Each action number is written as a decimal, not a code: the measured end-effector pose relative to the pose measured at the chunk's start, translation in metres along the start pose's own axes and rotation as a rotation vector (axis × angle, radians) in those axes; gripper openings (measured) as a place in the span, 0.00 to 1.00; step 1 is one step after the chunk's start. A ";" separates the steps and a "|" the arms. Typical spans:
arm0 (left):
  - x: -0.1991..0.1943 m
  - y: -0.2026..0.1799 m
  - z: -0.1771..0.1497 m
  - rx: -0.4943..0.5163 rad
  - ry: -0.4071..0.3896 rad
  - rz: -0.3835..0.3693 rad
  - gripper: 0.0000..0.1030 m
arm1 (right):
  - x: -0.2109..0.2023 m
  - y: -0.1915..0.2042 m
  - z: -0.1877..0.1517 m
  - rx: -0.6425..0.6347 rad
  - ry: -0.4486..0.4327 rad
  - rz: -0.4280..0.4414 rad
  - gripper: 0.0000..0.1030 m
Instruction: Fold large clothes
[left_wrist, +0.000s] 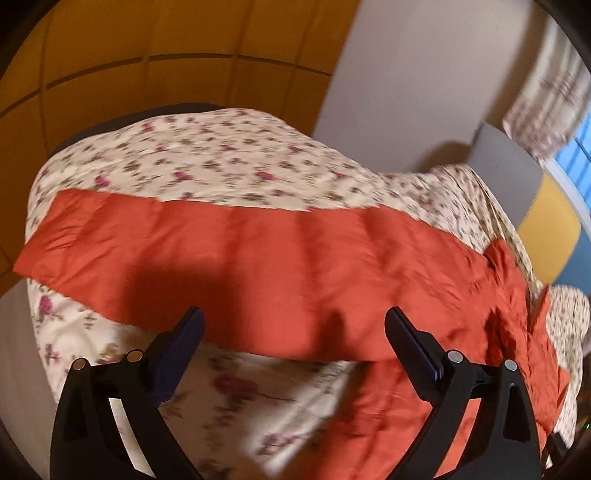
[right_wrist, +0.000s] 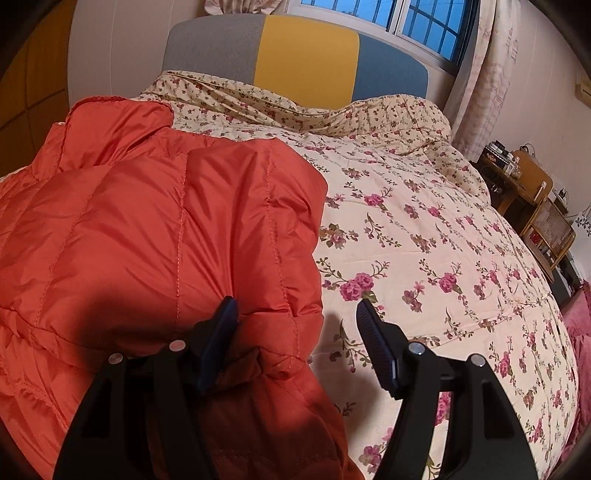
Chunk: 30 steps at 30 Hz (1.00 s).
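An orange quilted down jacket (left_wrist: 258, 258) lies on the floral bedspread (left_wrist: 221, 155); in the blurred left wrist view a long flat part of it stretches across the bed. My left gripper (left_wrist: 294, 314) hovers over its near edge with jaws wide apart and nothing between the pads. In the right wrist view the jacket (right_wrist: 147, 229) is bunched at the left, puffy and stitched in panels. My right gripper (right_wrist: 297, 302) is open over the jacket's right edge. Its left finger (right_wrist: 221, 325) rests against the fabric and the other stands clear over the bedspread (right_wrist: 443, 240).
A grey, yellow and blue headboard (right_wrist: 306, 66) stands at the bed's far end under a barred window (right_wrist: 406, 22) with a curtain (right_wrist: 487, 74). A wooden side table and chair (right_wrist: 524, 192) crowd the right. Yellow-brown wardrobe panels (left_wrist: 147, 55) rise behind the bed's other side.
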<state>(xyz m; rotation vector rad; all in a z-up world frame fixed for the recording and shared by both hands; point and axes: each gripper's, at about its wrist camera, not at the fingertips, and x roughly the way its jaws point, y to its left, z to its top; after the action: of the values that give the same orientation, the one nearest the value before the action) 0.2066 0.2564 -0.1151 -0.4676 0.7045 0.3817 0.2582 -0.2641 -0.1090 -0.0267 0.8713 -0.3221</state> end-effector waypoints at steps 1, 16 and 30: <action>0.000 0.010 0.002 -0.027 0.000 0.006 0.94 | 0.000 0.000 0.000 0.000 0.000 0.000 0.65; 0.004 0.120 -0.002 -0.425 -0.013 0.035 0.69 | 0.000 -0.001 -0.001 0.000 0.000 0.001 0.65; 0.014 0.152 0.009 -0.575 -0.083 -0.002 0.69 | 0.000 0.000 -0.001 -0.002 -0.001 -0.001 0.65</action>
<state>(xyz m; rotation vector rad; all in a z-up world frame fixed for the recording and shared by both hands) 0.1478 0.3900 -0.1607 -0.9887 0.5062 0.6014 0.2574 -0.2640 -0.1096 -0.0291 0.8707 -0.3226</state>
